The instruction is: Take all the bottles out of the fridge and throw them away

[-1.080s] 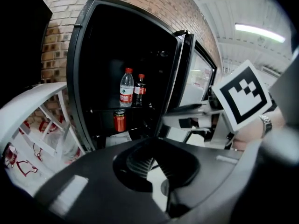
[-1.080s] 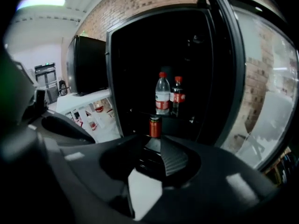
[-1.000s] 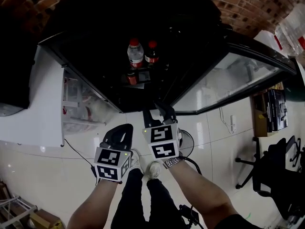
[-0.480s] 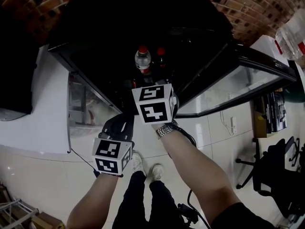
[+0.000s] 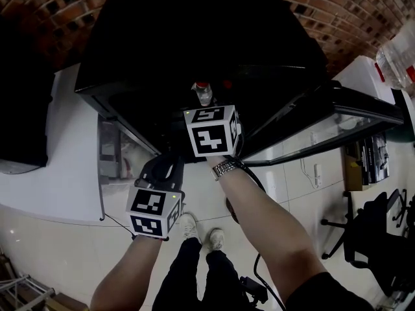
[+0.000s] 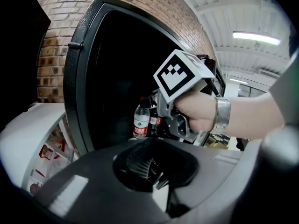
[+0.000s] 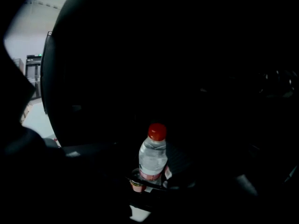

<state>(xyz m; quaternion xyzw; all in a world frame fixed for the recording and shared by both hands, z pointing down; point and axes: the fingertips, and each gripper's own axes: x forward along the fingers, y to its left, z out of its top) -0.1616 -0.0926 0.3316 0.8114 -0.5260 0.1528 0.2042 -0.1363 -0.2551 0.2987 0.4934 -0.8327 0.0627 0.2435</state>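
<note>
Head view: the right gripper (image 5: pixel 209 116) is up at the mouth of the open fridge (image 5: pixel 194 37), marker cube facing us. The water bottle (image 5: pixel 203 94), red cap on, stands on the shelf at its twelve o'clock, lined up for a grab, I'd say. The door (image 5: pixel 311 131) is swung out at three o'clock, well out of the way. The left gripper (image 5: pixel 163 168) hangs at seven o'clock, outside the fridge, probably waiting its turn. The cube hides the right fingertips here, and the shelf behind the bottle is lost in black.

Left gripper view: its jaws sit closed on nothing, low in the frame. At one o'clock the right gripper, a hand round its handle, noses in beside the water bottle (image 6: pixel 140 121). A darker bottle (image 6: pixel 153 118) is half covered behind it.

Right gripper view: very dark! The jaws have just been opening and stand apart, only murky outlines, with nothing between them. The water bottle (image 7: pixel 153 158) stands upright dead ahead, untouched. There's a small cup-like thing (image 7: pixel 135 185) at its seven o'clock, and I can't say what it is.
</note>
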